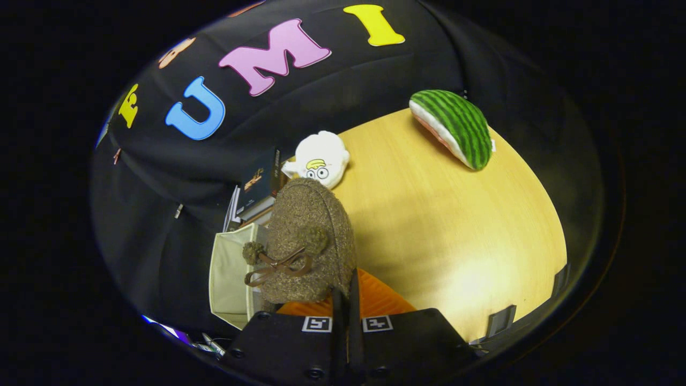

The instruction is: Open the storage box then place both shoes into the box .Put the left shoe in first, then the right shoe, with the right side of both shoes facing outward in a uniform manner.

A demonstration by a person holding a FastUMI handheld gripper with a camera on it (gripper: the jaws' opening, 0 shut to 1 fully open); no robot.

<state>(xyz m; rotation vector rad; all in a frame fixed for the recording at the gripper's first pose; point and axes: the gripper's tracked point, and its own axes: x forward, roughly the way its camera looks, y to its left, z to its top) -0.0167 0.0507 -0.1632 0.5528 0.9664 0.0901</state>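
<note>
A brown fuzzy shoe with two pompoms and a brown bow hangs toe-up just ahead of my gripper. The two fingers stand pressed close together on the shoe's rim, beside its orange lining. The shoe is lifted above the wooden table. To the shoe's left stands the cream storage box, its opening showing a pale inner wall. The shoe covers part of the box's near side.
A white plush toy with a cartoon face lies beyond the shoe. A watermelon-slice plush lies farther right on the table. Dark books are stacked behind the box, against the black cloth wall.
</note>
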